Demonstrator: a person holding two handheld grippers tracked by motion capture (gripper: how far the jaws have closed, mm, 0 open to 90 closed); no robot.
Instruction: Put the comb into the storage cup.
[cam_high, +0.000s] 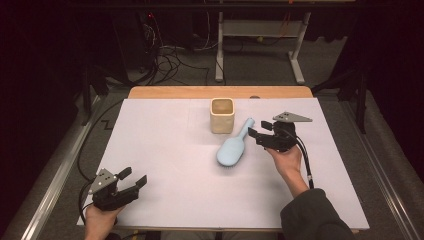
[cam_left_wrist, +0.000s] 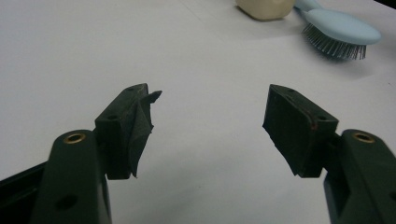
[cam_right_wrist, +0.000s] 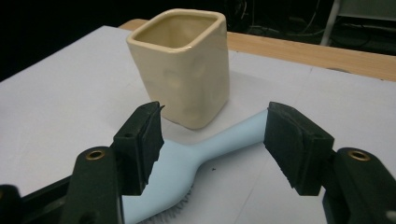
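The pale blue hairbrush lies bristles down near the middle of the white tabletop, its handle pointing toward 1 o'clock, just beside the cream square cup at its 11 o'clock. The right gripper sits at the handle's 3 o'clock side, fingers released and straddling the handle without touching it. The left gripper rests at the tabletop's 7 o'clock corner, spread wide on nothing.
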